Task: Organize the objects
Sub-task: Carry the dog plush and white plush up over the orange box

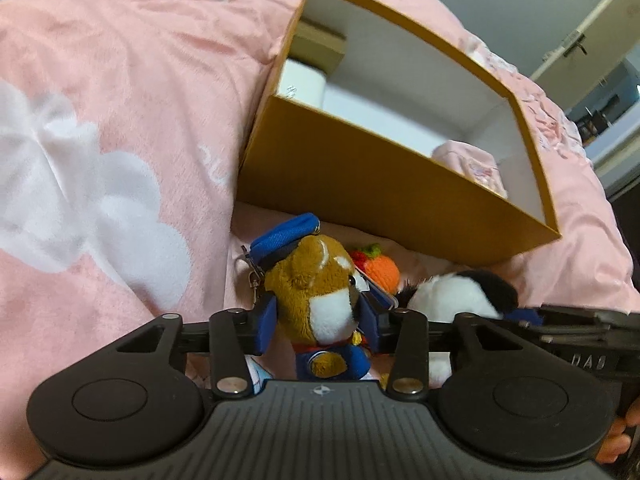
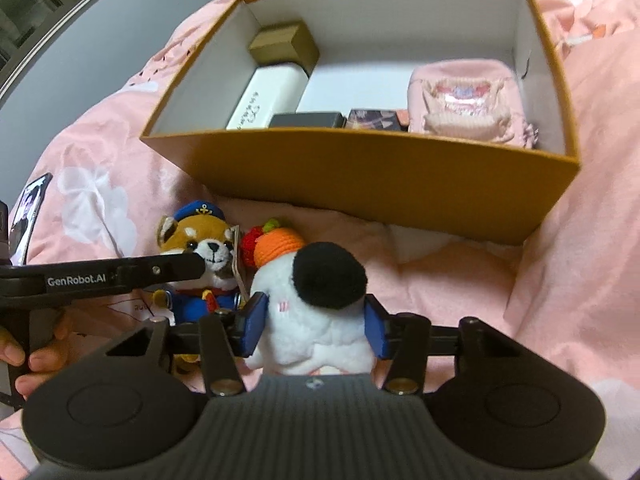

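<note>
A brown plush dog (image 1: 316,280) in a blue sailor cap stands on the pink bedding in front of an open mustard cardboard box (image 1: 380,196). My left gripper (image 1: 320,320) is open around it, blue pads beside its head and fur just brushing them. To its right lies a white plush with a black patch (image 2: 312,304); my right gripper (image 2: 316,320) is shut on it, both pads pressing its sides. In the right wrist view the dog (image 2: 204,248) sits left of the white plush. A left finger (image 2: 176,270) crosses in front of its face.
A knitted orange-and-red toy (image 2: 276,244) lies between the plushes and the box (image 2: 360,172). Inside are a pink pouch (image 2: 466,100), a white carton (image 2: 268,96), a gold box (image 2: 286,46) and dark small boxes (image 2: 308,120). A phone (image 2: 28,208) lies far left.
</note>
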`<state>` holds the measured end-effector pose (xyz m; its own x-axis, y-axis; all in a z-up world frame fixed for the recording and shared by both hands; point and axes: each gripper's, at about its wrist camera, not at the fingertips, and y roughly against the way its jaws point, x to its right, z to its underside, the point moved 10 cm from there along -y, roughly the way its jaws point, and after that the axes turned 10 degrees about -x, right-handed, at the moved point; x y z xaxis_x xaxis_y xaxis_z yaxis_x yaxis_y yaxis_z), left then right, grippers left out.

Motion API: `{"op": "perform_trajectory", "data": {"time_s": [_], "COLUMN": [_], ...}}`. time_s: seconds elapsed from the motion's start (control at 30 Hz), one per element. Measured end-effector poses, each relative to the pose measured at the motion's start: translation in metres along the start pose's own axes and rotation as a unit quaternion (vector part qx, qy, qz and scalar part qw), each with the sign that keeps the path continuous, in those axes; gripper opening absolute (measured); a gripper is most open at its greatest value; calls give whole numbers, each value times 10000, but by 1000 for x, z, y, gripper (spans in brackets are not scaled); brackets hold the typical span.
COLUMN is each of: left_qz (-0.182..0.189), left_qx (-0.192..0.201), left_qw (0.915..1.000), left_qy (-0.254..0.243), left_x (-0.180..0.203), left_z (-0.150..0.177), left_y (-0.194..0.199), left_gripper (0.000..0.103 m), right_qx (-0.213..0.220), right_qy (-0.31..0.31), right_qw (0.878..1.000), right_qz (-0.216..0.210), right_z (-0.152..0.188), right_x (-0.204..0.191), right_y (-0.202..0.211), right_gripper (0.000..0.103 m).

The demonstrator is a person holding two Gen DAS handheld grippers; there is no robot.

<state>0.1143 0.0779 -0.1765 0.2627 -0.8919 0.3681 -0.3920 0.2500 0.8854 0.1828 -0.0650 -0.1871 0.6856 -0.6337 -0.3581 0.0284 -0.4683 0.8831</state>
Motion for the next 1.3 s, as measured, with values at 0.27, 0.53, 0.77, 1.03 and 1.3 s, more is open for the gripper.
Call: {"op": "perform_trajectory", "data": {"time_s": [0.27,0.53,0.77,1.03,1.3], "left_qz": [214,520,557,597,678], "left_qx": [535,1235,1756,1439,781], "left_qw": [9946,9840,9721,9760,9849], "left_qy": [-862,-1171,-1452,-1520,-1389], "left_x": [38,83,113,119,90], "left_z": [-5,-48,-99,-140,-169], "left_y": [58,100,120,75,26], "left_gripper": [46,46,46,46,46], "right_qx": [689,1614,2185,2181,1882], "right_qy": [-72,-361,-827,-1376,-1791], "right_qw": [9974,9851,9707,9645,9637], "right_qz": [-214,-473,-557,-576,-622], "right_z": [-8,-52,-99,-142,-168], "right_x": [-8,-11,1,26,53], "right_y": [69,133,154,119,69], "right_gripper": [51,51,51,51,51]}}
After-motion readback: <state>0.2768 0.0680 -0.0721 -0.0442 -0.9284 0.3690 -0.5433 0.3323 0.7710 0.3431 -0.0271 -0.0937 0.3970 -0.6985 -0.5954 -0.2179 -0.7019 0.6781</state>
